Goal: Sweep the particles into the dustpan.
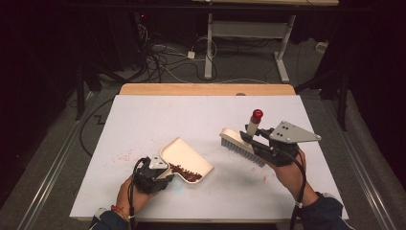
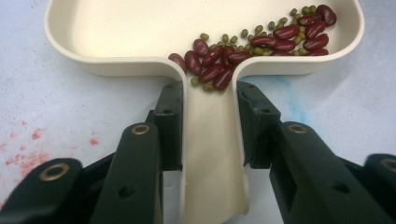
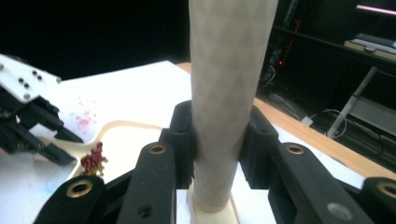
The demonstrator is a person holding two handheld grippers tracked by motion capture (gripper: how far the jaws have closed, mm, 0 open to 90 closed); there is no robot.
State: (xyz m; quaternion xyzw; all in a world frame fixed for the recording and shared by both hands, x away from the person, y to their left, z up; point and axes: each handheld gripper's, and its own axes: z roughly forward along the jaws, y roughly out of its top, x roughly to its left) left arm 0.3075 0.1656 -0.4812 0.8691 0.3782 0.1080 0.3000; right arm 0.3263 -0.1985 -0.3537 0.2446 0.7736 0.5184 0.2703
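Nearest, left gripper [image 1: 160,171] clamped on dustpan [image 1: 187,155] handle, keeping pan flat so red and green beans [image 2: 261,44] pool near the handle. Right of dustpan, right gripper [image 1: 261,141] squeezing brush [image 1: 242,141] handle, bristles lifted off worktop [image 1: 158,117], probably poised for sweeping.

A: Item, dustpan [image 1: 187,159]?
B: On the desk [image 1: 143,120], centre; beans [image 1: 186,173] inside, at its 6 o'clock end.
A: Item, brush [image 1: 241,142]?
B: At 3 o'clock from the dustpan, apart from it.
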